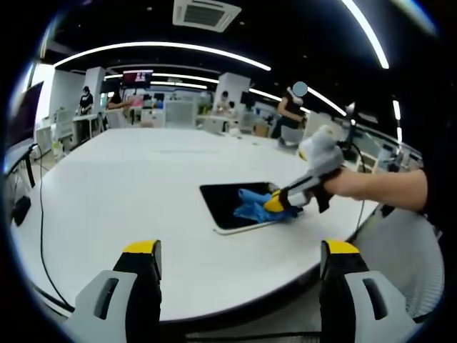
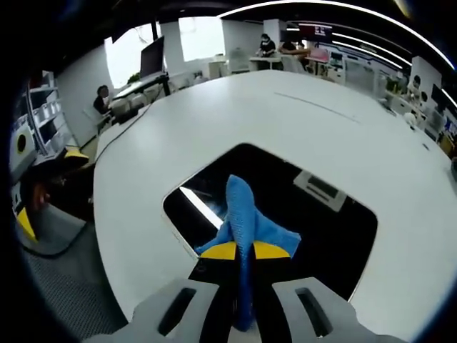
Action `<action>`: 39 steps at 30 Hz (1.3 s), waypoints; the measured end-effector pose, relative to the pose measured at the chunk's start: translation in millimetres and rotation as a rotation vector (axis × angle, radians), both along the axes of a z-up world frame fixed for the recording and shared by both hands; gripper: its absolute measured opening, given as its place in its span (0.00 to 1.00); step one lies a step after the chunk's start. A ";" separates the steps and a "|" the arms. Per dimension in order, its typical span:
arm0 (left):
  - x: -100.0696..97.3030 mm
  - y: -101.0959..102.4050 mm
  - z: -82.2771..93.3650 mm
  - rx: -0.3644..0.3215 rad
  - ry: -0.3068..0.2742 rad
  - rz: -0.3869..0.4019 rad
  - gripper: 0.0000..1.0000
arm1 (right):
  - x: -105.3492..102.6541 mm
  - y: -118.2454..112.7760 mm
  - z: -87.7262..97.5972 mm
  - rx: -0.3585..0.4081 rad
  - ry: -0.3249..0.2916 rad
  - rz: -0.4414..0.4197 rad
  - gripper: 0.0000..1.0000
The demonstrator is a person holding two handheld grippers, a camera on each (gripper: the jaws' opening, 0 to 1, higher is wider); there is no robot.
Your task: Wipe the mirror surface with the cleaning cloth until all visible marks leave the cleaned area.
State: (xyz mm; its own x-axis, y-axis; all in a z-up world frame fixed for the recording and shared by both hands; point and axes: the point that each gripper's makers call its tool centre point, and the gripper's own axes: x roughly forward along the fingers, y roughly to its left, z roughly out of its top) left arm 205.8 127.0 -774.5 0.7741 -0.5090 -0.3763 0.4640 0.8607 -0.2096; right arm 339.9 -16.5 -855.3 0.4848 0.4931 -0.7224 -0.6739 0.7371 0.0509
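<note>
My left gripper (image 1: 239, 261) hung spread and empty at the near edge of the white table (image 1: 128, 186); my right gripper (image 2: 245, 251) was pinched on the blue cleaning cloth (image 2: 241, 214), its lower end hidden between the jaws; the cloth lay on the dark mirror (image 2: 335, 221), which sat flat near the table's edge; I could make out no marks on the glass, only reflected ceiling lights; people stood beyond at distant desks.
</note>
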 end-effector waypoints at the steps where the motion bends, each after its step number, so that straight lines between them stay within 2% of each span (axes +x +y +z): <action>1: 0.0 0.0 0.0 0.000 0.000 0.000 0.92 | 0.7 0.0 0.1 0.000 0.000 -0.001 0.01; 20: 0.5 0.6 -0.5 0.001 0.003 0.002 0.93 | 27.6 -1.6 2.5 0.014 -0.015 -0.047 0.01; 39: -0.7 1.0 -3.5 0.026 0.016 -0.003 0.92 | 66.4 -9.0 -1.1 0.026 -0.017 -0.106 0.01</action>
